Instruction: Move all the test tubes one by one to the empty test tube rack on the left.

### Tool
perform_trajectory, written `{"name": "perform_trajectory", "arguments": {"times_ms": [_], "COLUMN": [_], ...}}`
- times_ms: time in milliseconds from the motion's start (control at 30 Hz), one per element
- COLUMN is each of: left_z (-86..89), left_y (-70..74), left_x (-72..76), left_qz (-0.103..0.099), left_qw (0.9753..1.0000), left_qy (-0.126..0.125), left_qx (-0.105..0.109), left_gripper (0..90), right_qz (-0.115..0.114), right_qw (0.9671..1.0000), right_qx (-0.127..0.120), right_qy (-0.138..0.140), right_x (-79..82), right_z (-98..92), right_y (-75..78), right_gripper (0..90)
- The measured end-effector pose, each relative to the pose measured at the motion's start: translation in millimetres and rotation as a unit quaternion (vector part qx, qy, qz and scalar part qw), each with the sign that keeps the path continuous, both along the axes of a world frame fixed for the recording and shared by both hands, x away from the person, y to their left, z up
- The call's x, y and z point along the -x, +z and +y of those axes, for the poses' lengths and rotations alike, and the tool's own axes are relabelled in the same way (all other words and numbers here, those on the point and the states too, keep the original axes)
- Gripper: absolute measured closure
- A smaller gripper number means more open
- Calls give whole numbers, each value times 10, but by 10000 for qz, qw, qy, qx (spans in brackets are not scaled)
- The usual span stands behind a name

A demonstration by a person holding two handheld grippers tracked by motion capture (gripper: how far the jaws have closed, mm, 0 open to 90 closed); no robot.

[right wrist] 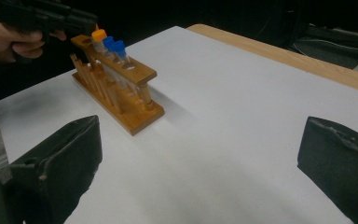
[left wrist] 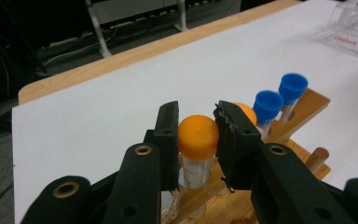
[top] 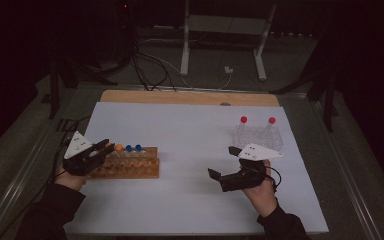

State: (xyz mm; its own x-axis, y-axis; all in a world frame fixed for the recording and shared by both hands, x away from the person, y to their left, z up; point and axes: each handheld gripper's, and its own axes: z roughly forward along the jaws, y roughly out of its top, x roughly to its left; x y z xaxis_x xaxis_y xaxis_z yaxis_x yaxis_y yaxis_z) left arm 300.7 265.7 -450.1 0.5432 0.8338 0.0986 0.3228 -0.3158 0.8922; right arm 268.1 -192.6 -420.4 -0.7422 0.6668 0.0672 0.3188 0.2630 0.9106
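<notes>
A wooden tube rack [top: 130, 170] stands at the table's left and holds two orange-capped and two blue-capped tubes [top: 133, 148]. My left gripper [top: 106, 146] is at the rack's left end. In the left gripper view its jaws press both sides of the cap of an orange-capped tube [left wrist: 198, 135] that stands in the rack [left wrist: 317, 100]. The second orange cap [left wrist: 247, 112] and the blue caps [left wrist: 279, 95] are just behind. My right gripper [top: 222, 161] hovers open over bare white table at the right. Its jaws [right wrist: 200, 140] are wide apart and face the rack [right wrist: 121, 105].
A clear plastic rack [top: 260, 136] with two red-capped tubes [top: 243, 120] sits at the back right. White sheet [top: 190, 130] covers the wooden table. Beyond the far edge are a stand's legs and cables [top: 150, 65] on the floor.
</notes>
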Motion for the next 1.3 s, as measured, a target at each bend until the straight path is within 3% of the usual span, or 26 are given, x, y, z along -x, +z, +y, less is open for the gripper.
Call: {"name": "perform_trajectory", "arguments": {"times_ms": [967,1033,1300], "left_z": [38,50,62], "left_y": [36,67,226], "left_x": [-16,8,139], "left_qz": [188,152,-20], "left_qw": [9998,9997,9995], "left_qy": [69,5,-102], "left_qx": [77,200,304], "left_gripper": [707,684,551], "right_qz": [19,5,-34], "right_qw": [10000,10000,10000], "right_qx": [-35,-43,-87], "right_qy": [10,1,-19], "right_x": [-3,-1,-2], "right_z": [-15,-21,-45], "right_y": [16,22,43], "right_gripper": [0,0,0]}}
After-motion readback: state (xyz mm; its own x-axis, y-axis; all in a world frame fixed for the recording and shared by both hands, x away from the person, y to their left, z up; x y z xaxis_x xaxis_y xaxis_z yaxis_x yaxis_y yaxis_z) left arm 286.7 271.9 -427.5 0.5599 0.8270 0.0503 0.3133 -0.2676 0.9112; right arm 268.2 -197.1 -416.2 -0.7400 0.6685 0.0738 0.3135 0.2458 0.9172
